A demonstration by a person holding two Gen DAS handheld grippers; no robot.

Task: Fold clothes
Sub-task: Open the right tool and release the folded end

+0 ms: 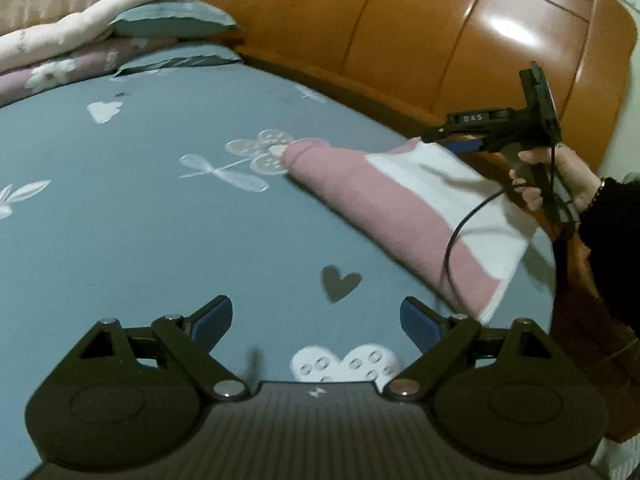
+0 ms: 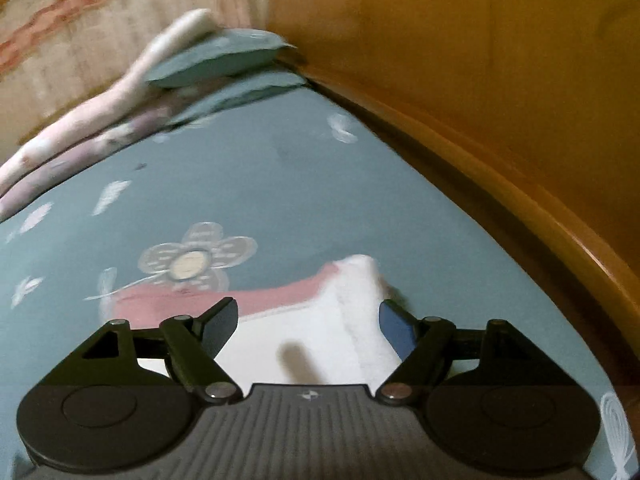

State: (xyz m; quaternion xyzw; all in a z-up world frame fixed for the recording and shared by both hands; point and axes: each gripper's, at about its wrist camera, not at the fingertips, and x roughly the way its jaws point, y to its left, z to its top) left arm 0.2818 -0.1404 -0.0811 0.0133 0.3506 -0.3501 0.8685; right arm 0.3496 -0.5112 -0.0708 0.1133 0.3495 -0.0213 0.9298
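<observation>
The left claw [image 1: 316,320] is being held spread wide over bare bed sheet [image 1: 160,220], nothing between its blue pads. The right claw [image 2: 308,324] is likewise being held spread, with nothing pinched, hovering low over the white end of the garment; in the left wrist view it [image 1: 466,145] is seen sideways at the garment's far corner, gripped by a hand [image 1: 560,184] in a dark sleeve.

The pink and white garment [image 1: 404,204] is lying flat on the bed, near the wooden headboard [image 1: 400,32], in a compact, layered shape with a rolled pink edge. Its long axis is running from the flower print [image 1: 260,152] back toward the person. It is lying to the right of and ahead of the left claw, well apart from it, while the right claw is directly above it, so the right hand is much the nearer.

Whether this shape is a finished fold just released or a half-fold awaiting another pass cannot be settled. Pillows and folded bedding [image 1: 120,40] are stacked at the far left.
</observation>
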